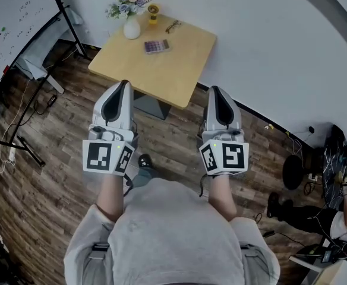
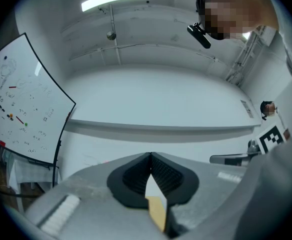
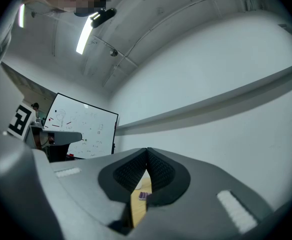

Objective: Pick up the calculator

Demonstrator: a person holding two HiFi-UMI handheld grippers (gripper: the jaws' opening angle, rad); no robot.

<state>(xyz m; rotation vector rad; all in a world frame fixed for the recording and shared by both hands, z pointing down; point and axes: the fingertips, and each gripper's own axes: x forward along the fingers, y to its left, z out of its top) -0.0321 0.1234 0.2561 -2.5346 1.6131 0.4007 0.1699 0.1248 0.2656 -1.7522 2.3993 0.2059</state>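
A person in a pale grey sweatshirt point(image 1: 173, 230) holds two grey two-jaw grippers out over dark wood-plank flooring point(image 1: 43, 177). The left gripper point(image 1: 125, 82) and right gripper point(image 1: 214, 88) are both clenched tight, with nothing between the jaws. Each carries a cube point(image 1: 107, 157) of black-and-white square patterns, with no words. Ahead stands a square light wooden table point(image 1: 179, 76). The small calculator with purple keys point(image 1: 155, 46) lies flat towards its far edge, well apart from both grippers, near a white vase of pastel flowers point(image 1: 132, 27) and spectacles point(image 1: 173, 25). Of the two gripper views, only the right one catches the calculator, below its closed tips. The left one shows just a sliver of tabletop. A whiteboard point(image 1: 10, 22) at far left bears marks too small to read.
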